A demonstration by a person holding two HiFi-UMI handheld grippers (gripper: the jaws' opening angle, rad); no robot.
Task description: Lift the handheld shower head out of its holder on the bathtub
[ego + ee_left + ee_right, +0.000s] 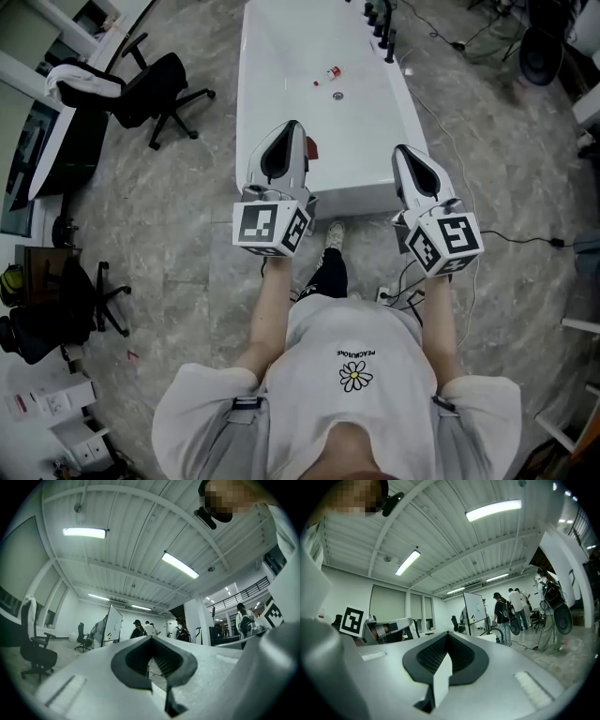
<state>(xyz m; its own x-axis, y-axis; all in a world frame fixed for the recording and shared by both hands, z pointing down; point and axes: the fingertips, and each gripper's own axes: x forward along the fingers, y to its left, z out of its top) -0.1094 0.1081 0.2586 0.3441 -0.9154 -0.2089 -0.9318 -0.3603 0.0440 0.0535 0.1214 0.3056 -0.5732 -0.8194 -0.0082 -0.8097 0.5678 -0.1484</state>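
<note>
Shower head (385, 36) among dark fittings on bathtub (281, 56) far rim, left gripper (292, 127) and right gripper (404, 151) at near end, both sets of fingers (161, 660) pressed together, empty.

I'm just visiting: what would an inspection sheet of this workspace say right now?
Surface: grey marbled floor; white bathtub standing on it.
Job's things: black fittings on the tub's far rim; shower head not made out.
Clutter: small red-and-white item inside the tub.
Grippers: left tongs and right tongs both shut, empty.
Cables: black cable on the floor at right.
Surroundings: black office chairs at left; people standing far off.
</note>
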